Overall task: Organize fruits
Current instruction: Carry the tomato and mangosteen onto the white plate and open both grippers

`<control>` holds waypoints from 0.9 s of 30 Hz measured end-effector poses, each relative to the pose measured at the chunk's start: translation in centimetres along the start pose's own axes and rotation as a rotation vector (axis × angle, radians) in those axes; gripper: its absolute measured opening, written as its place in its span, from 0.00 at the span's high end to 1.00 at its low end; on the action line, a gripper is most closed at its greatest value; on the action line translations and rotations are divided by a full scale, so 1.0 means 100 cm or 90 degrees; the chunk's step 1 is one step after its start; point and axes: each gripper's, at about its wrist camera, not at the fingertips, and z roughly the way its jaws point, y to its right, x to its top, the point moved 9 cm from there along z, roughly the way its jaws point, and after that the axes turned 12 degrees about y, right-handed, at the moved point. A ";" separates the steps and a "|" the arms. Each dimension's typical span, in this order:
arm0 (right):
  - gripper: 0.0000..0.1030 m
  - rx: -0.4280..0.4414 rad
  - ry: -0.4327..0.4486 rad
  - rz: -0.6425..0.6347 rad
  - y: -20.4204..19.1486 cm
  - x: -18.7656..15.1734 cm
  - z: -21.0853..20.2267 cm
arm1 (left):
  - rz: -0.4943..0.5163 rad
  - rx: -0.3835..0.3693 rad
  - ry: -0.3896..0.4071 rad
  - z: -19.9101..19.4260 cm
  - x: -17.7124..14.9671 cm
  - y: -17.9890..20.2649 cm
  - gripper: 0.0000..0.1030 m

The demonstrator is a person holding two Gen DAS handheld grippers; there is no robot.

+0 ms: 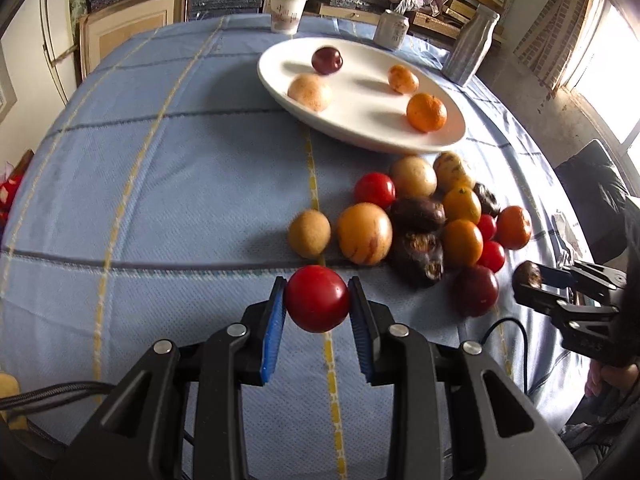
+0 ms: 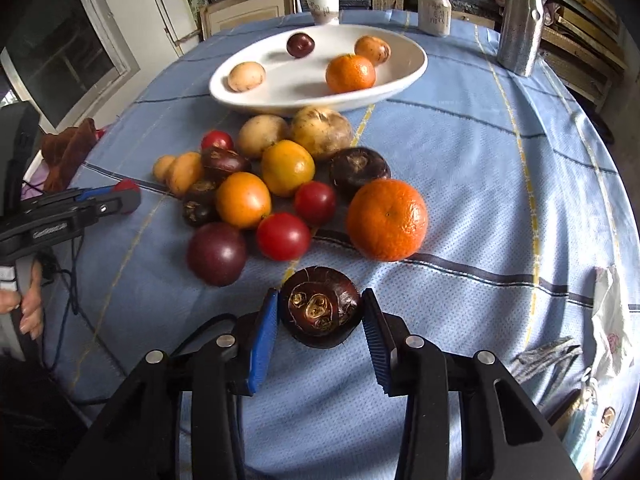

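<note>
My left gripper (image 1: 317, 282) is shut on a red tomato (image 1: 316, 306), held just above the blue checked cloth. My right gripper (image 2: 321, 294) has its blue pads pressed on both sides of a dark brown water chestnut (image 2: 320, 314). Beyond both grippers lies a pile of fruit (image 2: 280, 184): oranges, tomatoes, dark chestnuts, a purple plum and pale brown fruits. Behind the pile, a white oval plate (image 1: 360, 133) holds a dark plum (image 1: 327, 60), a pale fruit (image 1: 310, 92) and two orange fruits. Each gripper also shows at the edge of the other's view.
A paper cup (image 1: 288, 12), a drink can (image 1: 392, 28) and a silver bottle (image 1: 472, 48) stand behind the plate at the table's far edge. Plastic bags and wrappers (image 2: 600, 344) lie at the right edge. A hand (image 2: 28, 304) grips the left tool's handle.
</note>
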 end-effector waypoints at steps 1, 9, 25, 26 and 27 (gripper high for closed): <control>0.59 -0.003 0.009 -0.002 0.002 0.006 -0.006 | 0.000 0.001 0.005 -0.002 0.006 -0.001 0.71; 0.59 -0.019 0.160 -0.001 0.023 0.118 -0.062 | 0.021 0.018 0.106 -0.027 0.107 -0.006 0.71; 0.59 0.033 0.194 0.012 0.013 0.211 -0.004 | 0.044 -0.002 0.123 0.041 0.198 0.031 0.70; 0.59 0.037 0.182 0.013 0.013 0.208 0.006 | 0.040 -0.002 0.113 0.051 0.195 0.030 0.70; 0.59 0.039 0.173 0.013 0.012 0.206 0.013 | 0.037 -0.002 0.106 0.057 0.193 0.029 0.70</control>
